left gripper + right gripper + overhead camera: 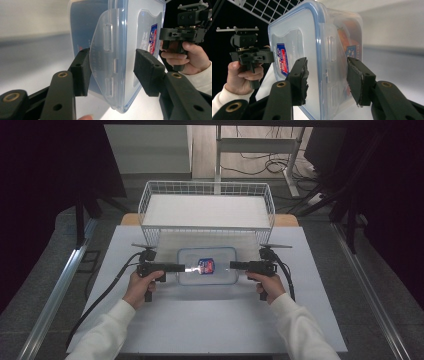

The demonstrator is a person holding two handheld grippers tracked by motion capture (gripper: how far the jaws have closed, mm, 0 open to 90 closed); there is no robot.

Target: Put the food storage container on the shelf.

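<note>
While both tongs met the clear plastic container (207, 265) from opposite ends, it lay on the white table (210, 320), just in front of the wire basket (207, 210). The left tongs (112, 68) had narrowed as far as they went, one pad against the lid's latch flap (105, 50), the other not visibly pressing. The right tongs (327, 75) stood half open astride the far end, their pads apart from it. Good work here probably meant squeezing evenly, keeping both tools level, and lifting together so the box would not tip.
</note>
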